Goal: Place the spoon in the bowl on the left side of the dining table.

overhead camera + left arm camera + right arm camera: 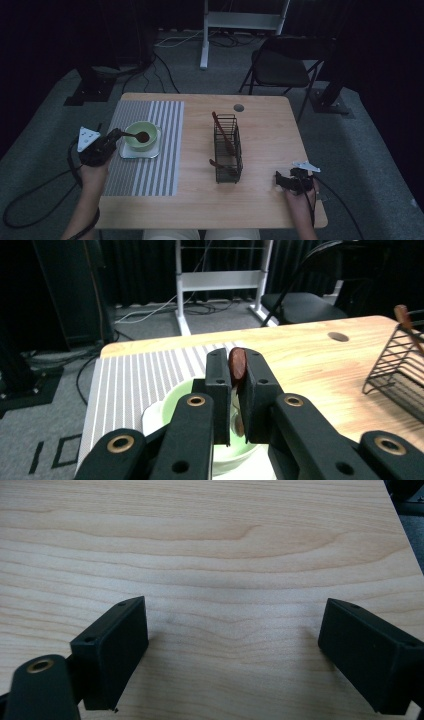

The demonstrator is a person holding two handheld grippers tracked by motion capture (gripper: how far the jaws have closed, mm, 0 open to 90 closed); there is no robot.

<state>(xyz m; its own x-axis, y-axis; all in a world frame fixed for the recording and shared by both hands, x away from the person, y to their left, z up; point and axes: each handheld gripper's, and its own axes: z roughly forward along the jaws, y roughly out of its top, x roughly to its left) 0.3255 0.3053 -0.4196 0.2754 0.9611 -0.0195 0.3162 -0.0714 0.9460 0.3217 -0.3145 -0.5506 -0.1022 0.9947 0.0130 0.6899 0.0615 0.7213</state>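
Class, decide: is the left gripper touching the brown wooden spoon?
Touching. In the left gripper view, the left gripper clamps both fingers against the wooden spoon handle, above the green bowl.

No legible text, label, brand or number appears in any view. The one candidate is a pair of dark outlined marks on the grey floor (45, 455), seen in the left gripper view below and left of the striped mat (135, 375); they resemble "10" or "IO" but cannot be read with confidence. The gripper jaws, green bowl (141, 136) and wire basket (228, 150) carry no visible markings.
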